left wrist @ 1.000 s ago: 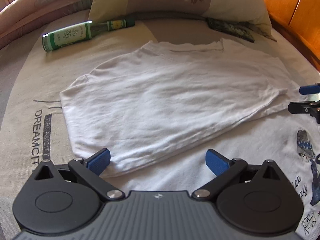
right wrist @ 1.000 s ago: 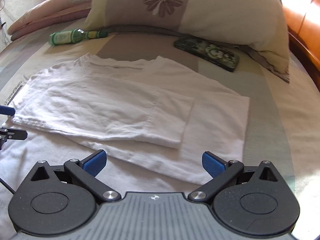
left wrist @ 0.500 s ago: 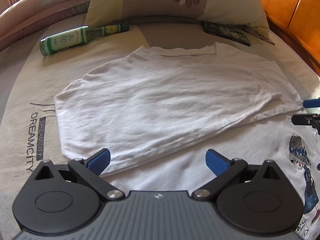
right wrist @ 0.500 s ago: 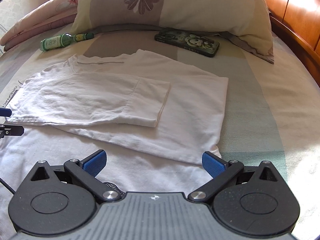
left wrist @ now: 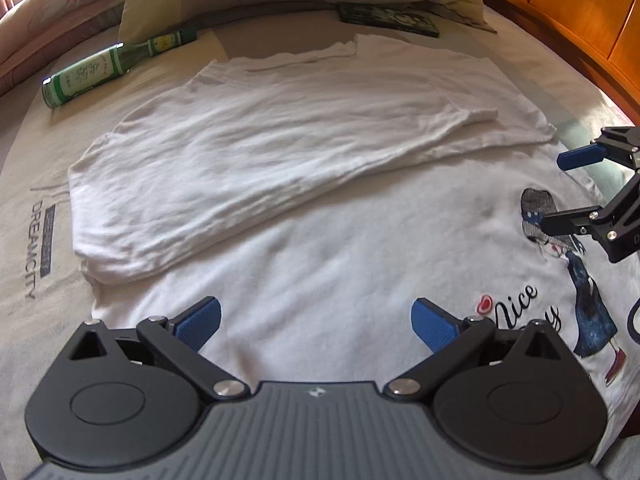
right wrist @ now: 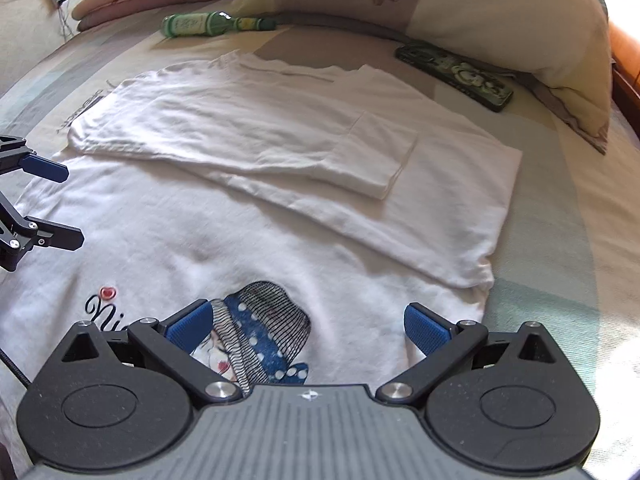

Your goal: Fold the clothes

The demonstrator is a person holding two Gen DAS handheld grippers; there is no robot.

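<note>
Jaws, left gripper (left wrist: 316, 322): spread wide and holding nothing, at the bottom of the left wrist view, blue pads hovering over plain white cloth.
Jaws, right gripper (right wrist: 308, 325): also spread wide and holding nothing, at the bottom of the right wrist view, over the printed hat figure.
Left gripper seen from the right wrist view: at the far left edge, its two fingers (right wrist: 44, 168) apart, over the left edge of the shirt.
Bed cover (left wrist: 36, 184): beige with grey "DREAMCITY" lettering at the left of the left wrist view.
Bottle (left wrist: 100, 70): green glass with a white label, lying on its side in the upper left, near the pillow and apart from the clothes.
T-shirt (left wrist: 320, 248): white, spread across the bed through the centre of both views; its far portion is folded over toward the near side, so a layered band lies across the upper middle with a sleeve (right wrist: 376, 156) on top.
Print (left wrist: 576, 276): a figure in a dotted hat and blue dress with the script word "Nice", at the lower right of the left wrist view, on the flat near part of the shirt.
Pillow (right wrist: 480, 4): cream and taupe with a flower motif, along the top of both views.
Phone (right wrist: 456, 74): dark patterned case, lying flat just before the pillow, upper right, beyond the shirt.
Right gripper seen from the left wrist view: at the right edge, fingers (left wrist: 580, 156) apart, beside the print.
Headboard (left wrist: 568, 4): orange wood, upper right corner.
</note>
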